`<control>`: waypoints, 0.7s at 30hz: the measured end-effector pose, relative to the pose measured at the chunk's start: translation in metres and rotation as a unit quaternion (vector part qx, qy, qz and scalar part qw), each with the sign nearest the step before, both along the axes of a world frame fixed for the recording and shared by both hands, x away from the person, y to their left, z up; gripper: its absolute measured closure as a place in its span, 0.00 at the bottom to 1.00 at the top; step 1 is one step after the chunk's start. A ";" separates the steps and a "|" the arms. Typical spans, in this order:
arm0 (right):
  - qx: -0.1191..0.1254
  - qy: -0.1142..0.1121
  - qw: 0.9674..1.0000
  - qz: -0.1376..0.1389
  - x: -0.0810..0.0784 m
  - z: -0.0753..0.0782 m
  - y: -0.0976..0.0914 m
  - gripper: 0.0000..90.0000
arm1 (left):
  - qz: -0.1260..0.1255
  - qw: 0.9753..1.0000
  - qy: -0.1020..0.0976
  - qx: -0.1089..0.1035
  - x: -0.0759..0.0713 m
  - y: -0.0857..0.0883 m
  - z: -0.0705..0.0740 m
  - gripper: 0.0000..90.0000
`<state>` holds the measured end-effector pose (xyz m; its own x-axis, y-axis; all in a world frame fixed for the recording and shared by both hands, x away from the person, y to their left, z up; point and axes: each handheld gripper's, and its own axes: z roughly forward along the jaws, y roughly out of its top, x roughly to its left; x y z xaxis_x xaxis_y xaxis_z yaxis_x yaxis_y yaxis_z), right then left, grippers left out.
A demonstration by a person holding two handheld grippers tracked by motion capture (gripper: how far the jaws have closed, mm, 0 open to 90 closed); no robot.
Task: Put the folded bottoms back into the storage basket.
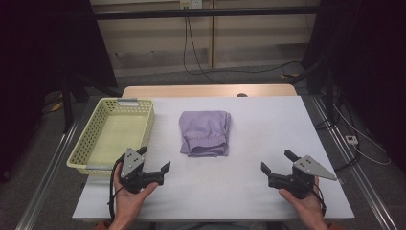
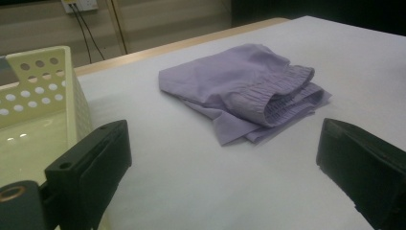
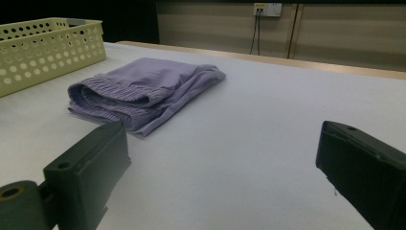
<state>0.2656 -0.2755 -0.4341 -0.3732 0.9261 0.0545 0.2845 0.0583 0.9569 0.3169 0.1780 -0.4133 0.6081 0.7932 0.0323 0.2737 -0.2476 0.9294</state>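
Each bare hand carries a black two-jaw gripper: the left gripper (image 1: pixel 154 162) and the right gripper (image 1: pixel 276 160) both wear a grey three-cornered plate with small screw holes on top. A black cable trails from each. The blocky jaws are matte black.

A yellow perforated basket (image 1: pixel 91 143) is seen at the frame's left on the white table (image 1: pixel 268 143); cables (image 1: pixel 191 52) are hung at upper centre

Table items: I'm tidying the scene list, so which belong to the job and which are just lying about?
In the job:
- folded purple shorts
- yellow basket
- left tongs, open
- right tongs, open

Lying about:
- wall socket
- floor cables
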 end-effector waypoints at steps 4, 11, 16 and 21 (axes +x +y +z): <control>0.004 0.007 1.000 0.006 -0.001 -0.001 0.000 0.05 | -0.005 1.000 0.010 0.002 0.001 -0.005 -0.001 0.07; -0.002 0.000 1.000 0.006 -0.004 0.001 0.002 0.05 | -0.020 1.000 0.019 -0.009 0.000 -0.007 0.003 0.06; 0.000 0.004 1.000 0.006 -0.002 0.001 0.003 0.05 | -0.027 0.999 0.026 -0.003 0.005 -0.014 0.003 0.05; -0.002 0.004 1.000 0.006 -0.002 0.000 0.003 0.05 | -0.039 0.998 0.043 0.010 0.014 -0.023 0.004 0.07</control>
